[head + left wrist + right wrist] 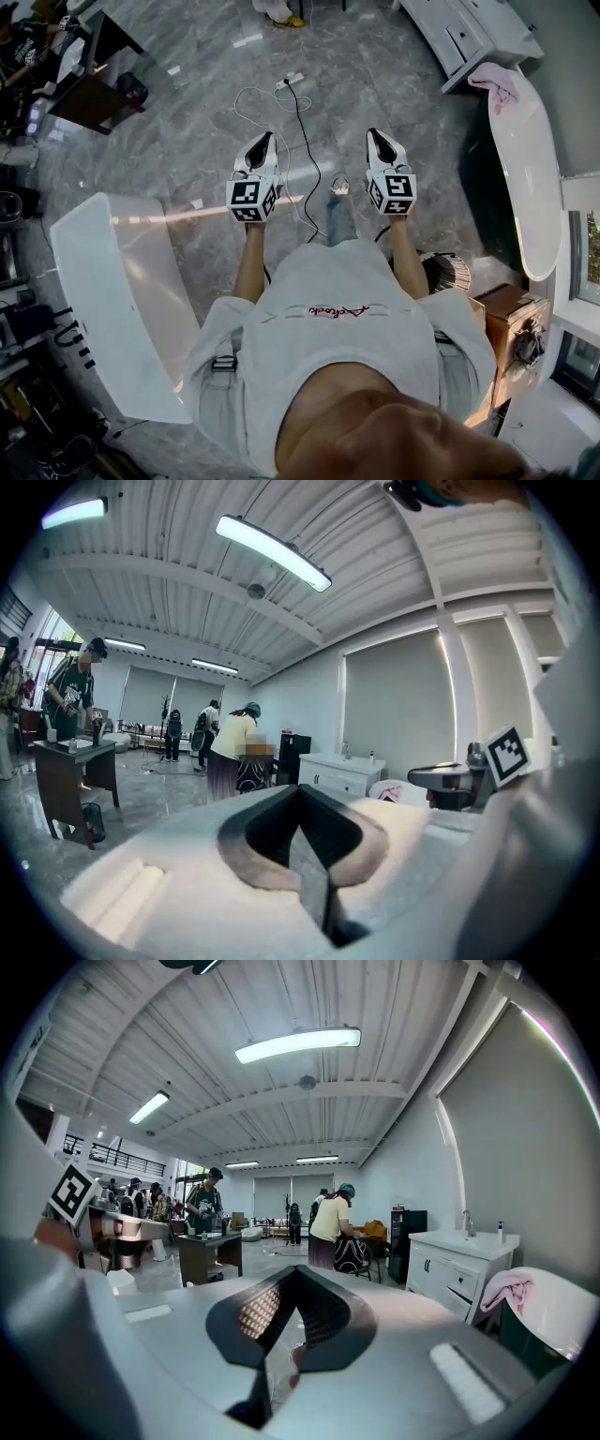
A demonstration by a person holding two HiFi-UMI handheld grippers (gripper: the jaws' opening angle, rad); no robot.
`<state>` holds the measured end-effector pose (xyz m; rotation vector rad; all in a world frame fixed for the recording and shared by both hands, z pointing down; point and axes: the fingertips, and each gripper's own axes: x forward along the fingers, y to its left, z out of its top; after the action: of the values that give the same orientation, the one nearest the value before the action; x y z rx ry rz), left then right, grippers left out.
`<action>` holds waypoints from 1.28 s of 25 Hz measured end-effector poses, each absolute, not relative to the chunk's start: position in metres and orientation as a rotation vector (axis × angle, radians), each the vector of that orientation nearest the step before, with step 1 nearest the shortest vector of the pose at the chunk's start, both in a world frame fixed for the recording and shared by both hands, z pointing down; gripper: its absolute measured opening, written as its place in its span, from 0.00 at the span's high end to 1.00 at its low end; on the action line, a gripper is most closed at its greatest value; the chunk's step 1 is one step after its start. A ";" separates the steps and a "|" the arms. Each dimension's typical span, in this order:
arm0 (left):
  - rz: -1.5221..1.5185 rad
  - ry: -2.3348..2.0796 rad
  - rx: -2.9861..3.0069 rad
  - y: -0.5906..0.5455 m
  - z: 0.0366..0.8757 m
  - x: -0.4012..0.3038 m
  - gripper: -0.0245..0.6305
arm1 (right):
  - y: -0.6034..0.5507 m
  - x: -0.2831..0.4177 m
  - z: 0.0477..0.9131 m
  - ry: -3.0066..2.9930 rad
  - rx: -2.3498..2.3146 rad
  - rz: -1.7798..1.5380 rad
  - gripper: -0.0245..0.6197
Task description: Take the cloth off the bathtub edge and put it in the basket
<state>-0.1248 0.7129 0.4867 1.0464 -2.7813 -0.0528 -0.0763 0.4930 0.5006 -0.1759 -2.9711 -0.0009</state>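
Observation:
A pink cloth point(497, 84) hangs over the near end of the white bathtub's rim point(534, 187) at the right of the head view. It also shows in the right gripper view, cloth point(507, 1293) on the tub point(558, 1316), and small in the left gripper view point(394, 790). My left gripper point(265, 141) and right gripper point(376, 137) are held side by side over the floor, well short of the tub. Both point forward, roughly level. Each pair of jaws is shut with nothing between them, as the left gripper point(300, 795) and right gripper point(297, 1277) show. A round ribbed container point(449, 272), perhaps the basket, stands by my right elbow.
A white vanity cabinet point(466, 33) stands beyond the tub. Cables point(302, 122) trail across the grey floor ahead. A white table point(112, 291) is at my left and a cardboard box point(511, 314) at my right. Several people point(333, 1222) work at the far end of the room.

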 end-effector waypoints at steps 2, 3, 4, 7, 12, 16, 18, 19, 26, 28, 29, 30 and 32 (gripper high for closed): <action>-0.053 -2.779 1.048 0.704 0.488 -0.139 0.96 | 0.485 -0.090 0.502 -2.973 -0.177 -0.005 0.95; -0.055 -2.779 1.049 0.698 0.489 -0.147 0.96 | 0.480 -0.098 0.502 -2.973 -0.176 -0.005 0.95; -0.058 -2.779 1.051 0.692 0.489 -0.156 0.96 | 0.474 -0.106 0.503 -2.972 -0.173 -0.003 0.95; -0.048 -2.779 1.059 0.673 0.486 -0.184 0.96 | 0.454 -0.133 0.501 -2.970 -0.165 0.005 0.95; -0.045 -2.795 1.045 0.639 0.475 -0.230 0.96 | 0.423 -0.183 0.494 -2.975 -0.198 0.001 0.95; -0.036 -2.803 1.020 0.617 0.466 -0.273 0.96 | 0.402 -0.232 0.481 -2.985 -0.226 0.000 0.95; -0.031 -2.806 1.011 0.605 0.462 -0.294 0.96 | 0.390 -0.257 0.476 -2.989 -0.241 0.000 0.95; -0.029 -2.807 1.008 0.598 0.460 -0.304 0.96 | 0.383 -0.269 0.474 -2.990 -0.247 0.000 0.95; -0.020 -2.812 0.971 0.560 0.459 -0.368 0.96 | 0.346 -0.335 0.476 -2.981 -0.279 0.015 0.95; -0.016 -2.812 0.970 0.550 0.458 -0.384 0.96 | 0.335 -0.351 0.477 -2.980 -0.275 0.021 0.95; -0.015 -2.813 0.971 0.544 0.458 -0.391 0.96 | 0.329 -0.357 0.477 -2.980 -0.274 0.023 0.95; -0.015 -2.814 0.971 0.538 0.458 -0.397 0.96 | 0.323 -0.363 0.477 -2.980 -0.273 0.023 0.95; -0.015 -2.817 0.970 0.527 0.458 -0.407 0.96 | 0.312 -0.373 0.478 -2.980 -0.276 0.020 0.95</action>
<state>-0.4071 0.5272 0.4580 0.9696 -2.8170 -0.0155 -0.3729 0.3124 0.4779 -0.2758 -2.9799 0.0199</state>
